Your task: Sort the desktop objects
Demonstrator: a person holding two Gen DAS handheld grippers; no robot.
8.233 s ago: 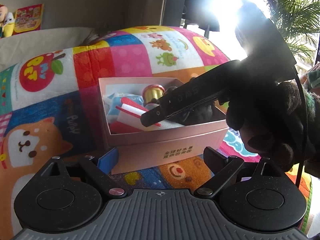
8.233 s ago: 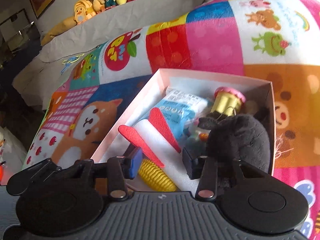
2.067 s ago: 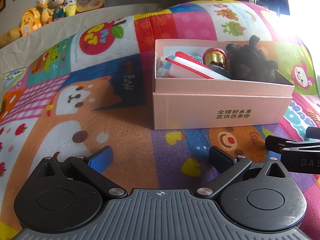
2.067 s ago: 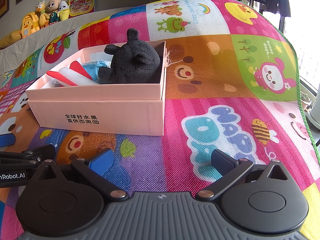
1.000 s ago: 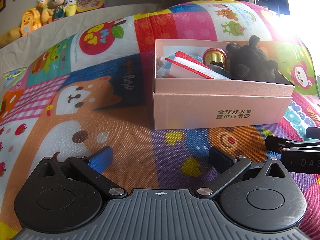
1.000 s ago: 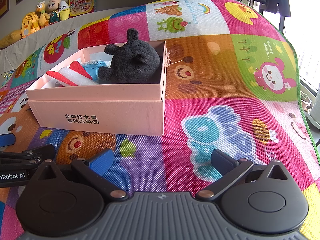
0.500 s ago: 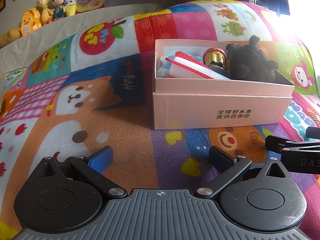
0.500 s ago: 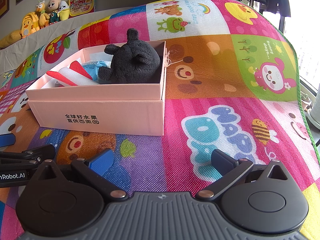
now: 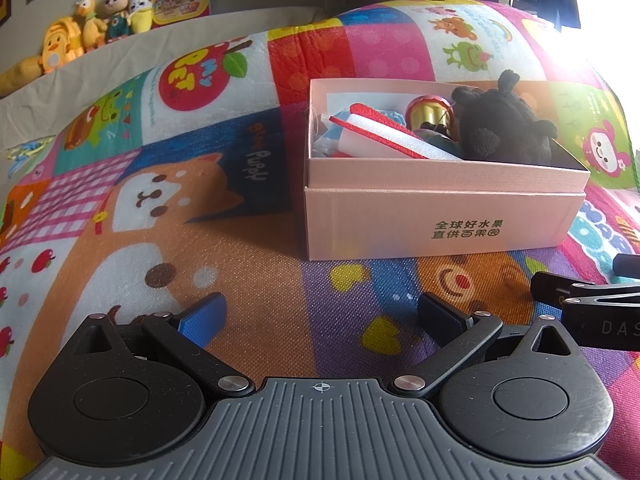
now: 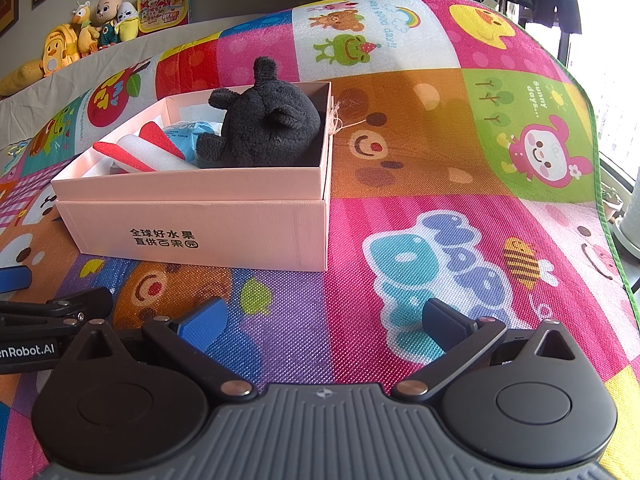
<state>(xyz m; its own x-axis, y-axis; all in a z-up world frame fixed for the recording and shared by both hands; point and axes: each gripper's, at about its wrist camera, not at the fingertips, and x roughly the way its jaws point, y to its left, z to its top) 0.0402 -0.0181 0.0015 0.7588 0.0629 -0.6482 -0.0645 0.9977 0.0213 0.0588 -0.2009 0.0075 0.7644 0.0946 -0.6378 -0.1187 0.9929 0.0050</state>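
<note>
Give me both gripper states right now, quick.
Left gripper: open, holding nothing, above the play mat.
Right gripper: open, holding nothing, short of the pink box.

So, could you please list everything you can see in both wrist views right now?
Play mat: one, multicoloured cartoon patches, covering the surface.
Box: one, pink, open, on the mat.
Plush toy: one, black, at the box's right end.
Foam piece: one, white with red faces, in the box left of the plush.
Blue packet: one, in the box, partly covered.
Gold cylinder: one, red-rimmed, in the box behind the foam.
Stuffed toys: several, mostly yellow, on the far ledge.
Left gripper: open, empty, low over the mat.
Right gripper: open, empty, beside it.
</note>
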